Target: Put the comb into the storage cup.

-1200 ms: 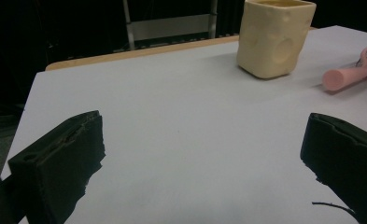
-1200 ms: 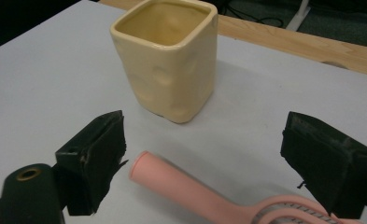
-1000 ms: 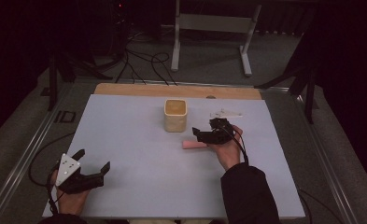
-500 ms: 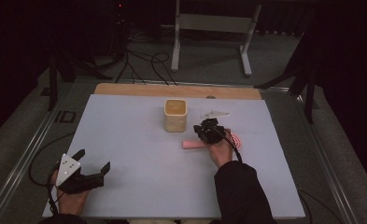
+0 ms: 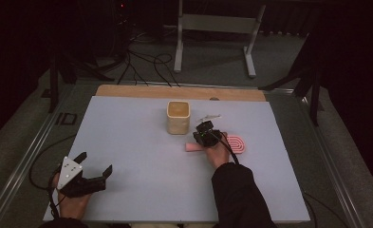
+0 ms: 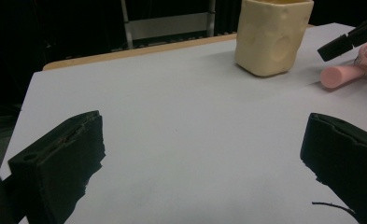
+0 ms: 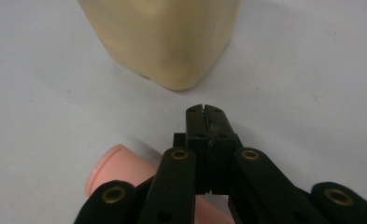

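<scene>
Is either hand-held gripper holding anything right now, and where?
No. The right hand-held gripper is shut on nothing above the pink brush; the left hand-held gripper is open.

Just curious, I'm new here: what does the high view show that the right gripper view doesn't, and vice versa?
High view adds the open left gripper, the pink brush's looped head and floor cables. Right gripper view adds a close look at the right gripper, jaws pressed together. Both share the lumpy cream cup and the round pink handle.
</scene>
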Motion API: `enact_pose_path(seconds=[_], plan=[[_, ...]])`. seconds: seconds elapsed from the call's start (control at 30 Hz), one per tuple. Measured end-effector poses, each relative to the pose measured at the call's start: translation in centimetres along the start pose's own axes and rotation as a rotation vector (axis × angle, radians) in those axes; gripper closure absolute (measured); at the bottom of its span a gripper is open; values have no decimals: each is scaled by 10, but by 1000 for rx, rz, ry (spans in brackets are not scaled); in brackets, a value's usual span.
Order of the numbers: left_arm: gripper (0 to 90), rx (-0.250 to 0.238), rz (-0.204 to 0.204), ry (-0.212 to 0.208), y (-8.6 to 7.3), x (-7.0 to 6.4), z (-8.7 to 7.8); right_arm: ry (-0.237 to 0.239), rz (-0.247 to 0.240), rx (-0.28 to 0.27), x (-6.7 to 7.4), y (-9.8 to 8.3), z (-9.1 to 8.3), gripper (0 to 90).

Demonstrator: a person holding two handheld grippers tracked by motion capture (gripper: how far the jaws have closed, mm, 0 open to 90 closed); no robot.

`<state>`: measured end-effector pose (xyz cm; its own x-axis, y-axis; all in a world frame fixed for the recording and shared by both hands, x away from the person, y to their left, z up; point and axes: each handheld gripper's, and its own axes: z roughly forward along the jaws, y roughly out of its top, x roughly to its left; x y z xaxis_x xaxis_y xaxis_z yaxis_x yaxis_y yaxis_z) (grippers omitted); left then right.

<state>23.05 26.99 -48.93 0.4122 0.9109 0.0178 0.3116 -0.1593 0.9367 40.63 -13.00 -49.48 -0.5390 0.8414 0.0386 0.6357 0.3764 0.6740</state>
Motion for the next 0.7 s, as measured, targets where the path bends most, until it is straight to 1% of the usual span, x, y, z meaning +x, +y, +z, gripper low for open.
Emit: enact_pose_path(seconds=[0.07, 0.17, 0.4, 0.5, 0.7], plan=[[4, 0, 0, -1, 0, 0, 0, 1, 3, 12, 0, -1, 2, 899], [4, 1, 1, 0, 0, 0, 0, -4, -7, 29, 0, -3, 4, 897], [4, 4, 2, -1, 0, -1, 0, 3, -27, 69, 2, -10, 4, 895], [4, 6, 1, -1, 0, -1, 1, 4, -45, 89, 5, -12, 4, 895], [4, 5, 0, -2, 0, -1, 1, 11, -102, 126, 13, -19, 0, 894]])
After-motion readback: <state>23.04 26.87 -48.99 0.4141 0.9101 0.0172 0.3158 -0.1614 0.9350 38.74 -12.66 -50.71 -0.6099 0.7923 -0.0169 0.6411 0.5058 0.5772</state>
